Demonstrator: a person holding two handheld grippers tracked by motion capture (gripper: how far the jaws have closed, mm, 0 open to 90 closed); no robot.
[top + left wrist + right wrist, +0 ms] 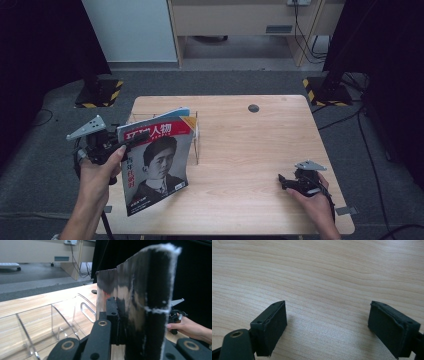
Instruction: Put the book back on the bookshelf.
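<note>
A magazine with a red title band and a portrait on its cover hangs upright above the table's left part. My left gripper is shut on its upper left edge. In the left gripper view the magazine stands edge-on between the jaws of the left gripper. Just behind the magazine a clear acrylic rack stands on the wooden table, with a blue-edged booklet in it. At the front right my right gripper rests low over the bare wood. Its jaws stand wide apart with nothing between them.
A round cable hole sits near the table's far edge. On the floor beyond the table stand two black posts with yellow-black striped bases. The rack's clear dividers are close on the left in the left gripper view.
</note>
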